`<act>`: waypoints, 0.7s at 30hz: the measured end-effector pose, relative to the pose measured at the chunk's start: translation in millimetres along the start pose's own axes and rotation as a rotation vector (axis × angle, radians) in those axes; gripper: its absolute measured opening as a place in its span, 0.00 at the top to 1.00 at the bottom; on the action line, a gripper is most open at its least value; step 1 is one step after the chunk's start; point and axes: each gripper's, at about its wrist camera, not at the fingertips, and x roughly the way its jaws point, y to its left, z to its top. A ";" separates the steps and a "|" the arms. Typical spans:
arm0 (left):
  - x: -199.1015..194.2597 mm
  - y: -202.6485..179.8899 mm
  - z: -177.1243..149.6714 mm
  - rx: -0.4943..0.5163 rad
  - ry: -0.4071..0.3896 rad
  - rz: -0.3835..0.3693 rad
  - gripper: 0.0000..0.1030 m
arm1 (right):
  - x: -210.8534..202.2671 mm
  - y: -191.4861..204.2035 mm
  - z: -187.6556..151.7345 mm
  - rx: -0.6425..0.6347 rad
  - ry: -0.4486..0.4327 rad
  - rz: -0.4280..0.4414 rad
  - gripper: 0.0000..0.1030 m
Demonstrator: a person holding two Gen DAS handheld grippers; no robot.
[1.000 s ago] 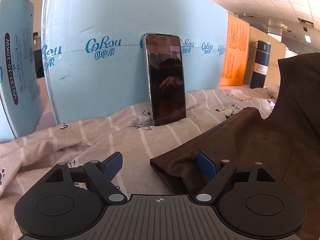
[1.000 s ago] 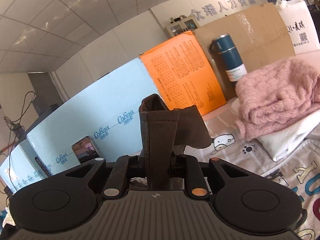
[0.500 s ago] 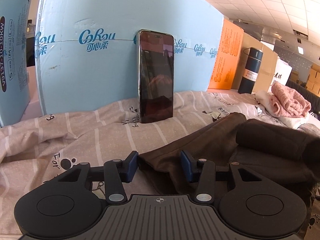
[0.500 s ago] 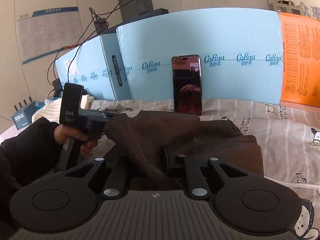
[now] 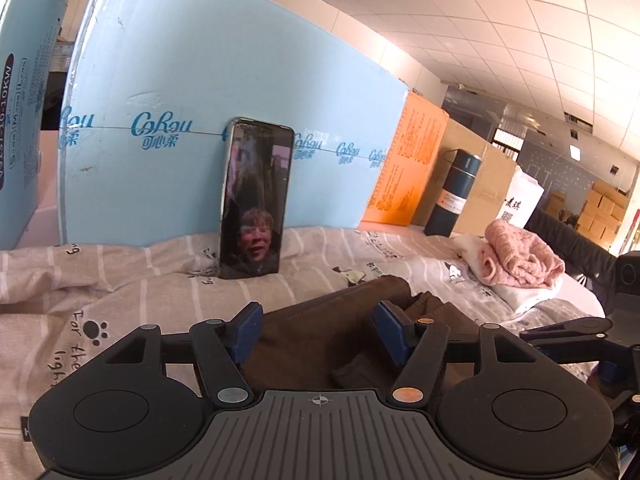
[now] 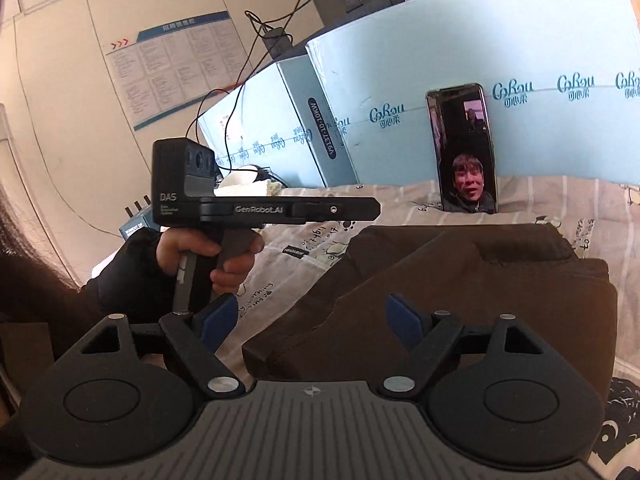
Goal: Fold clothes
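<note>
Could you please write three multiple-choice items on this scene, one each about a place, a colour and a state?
1. Where does the phone stand?
A. flat on the brown garment
B. upright against the blue box
C. on the pink sweater

2. What colour is the sweater on the white folded cloth?
A. pink
B. green
C. black

3. How are the left gripper and the right gripper?
A. both shut on the garment
B. only the left is open
C. both open

Answers: 1 B, its back leans on the blue box. 2 A, the knit is pink. 3 C, each pair of blue pads stands wide apart over the brown garment, gripping nothing.
</note>
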 end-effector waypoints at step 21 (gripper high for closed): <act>-5.7 4.0 -22.1 -0.019 0.015 0.160 0.13 | -49.8 -44.1 -16.1 0.131 -0.189 -0.212 0.16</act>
